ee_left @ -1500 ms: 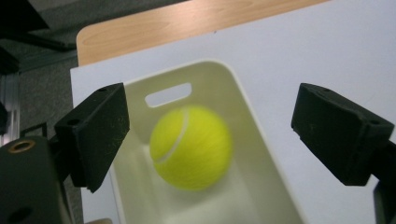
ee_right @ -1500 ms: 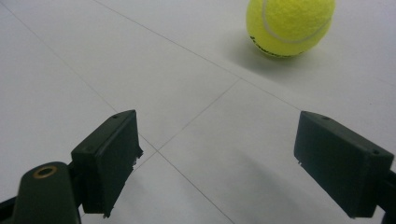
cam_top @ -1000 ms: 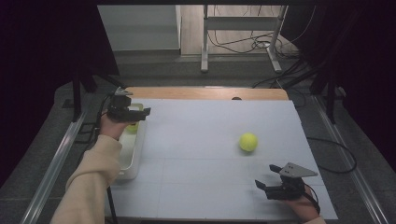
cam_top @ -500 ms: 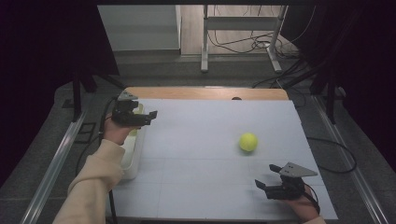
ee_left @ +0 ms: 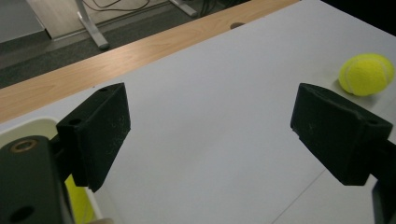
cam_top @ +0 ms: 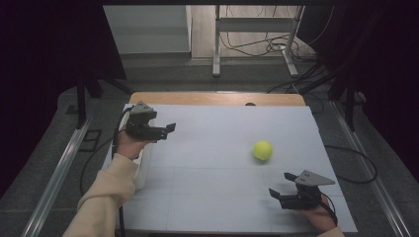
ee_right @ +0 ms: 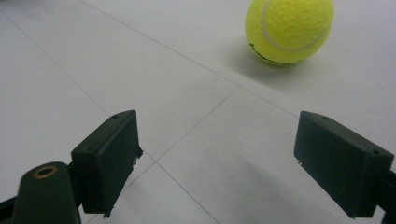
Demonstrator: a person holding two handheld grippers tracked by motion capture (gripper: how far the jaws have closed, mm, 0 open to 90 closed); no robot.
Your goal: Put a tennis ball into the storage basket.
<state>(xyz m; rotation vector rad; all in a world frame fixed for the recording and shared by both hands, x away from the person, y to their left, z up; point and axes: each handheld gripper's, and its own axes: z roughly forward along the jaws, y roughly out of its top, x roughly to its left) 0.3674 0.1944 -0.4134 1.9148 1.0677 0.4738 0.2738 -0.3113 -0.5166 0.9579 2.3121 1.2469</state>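
A yellow tennis ball (cam_top: 263, 150) lies on the white table top (cam_top: 212, 148), right of centre. My left gripper (cam_top: 168, 129) hovers over the table's left part, beside a white tray (cam_top: 140, 168), and points right toward the ball. Its jaws stand open with nothing between them. In the left gripper view the left gripper (ee_left: 210, 126) has the ball (ee_left: 366, 73) far off at the right. My right gripper (cam_top: 276, 195) rests low near the front right edge, open and empty. The right gripper view puts the ball (ee_right: 289, 29) just beyond the right gripper (ee_right: 219, 154).
The white tray's rim (ee_left: 28, 128) sits at the table's left edge with a second yellow ball (ee_left: 79, 205) inside it. A wooden strip (cam_top: 217, 98) runs along the table's far side. Cables and a metal stand (cam_top: 254, 29) lie on the floor beyond.
My left gripper has moved right, from above the tray out over the table's left part. The right gripper and the loose ball have stayed put.
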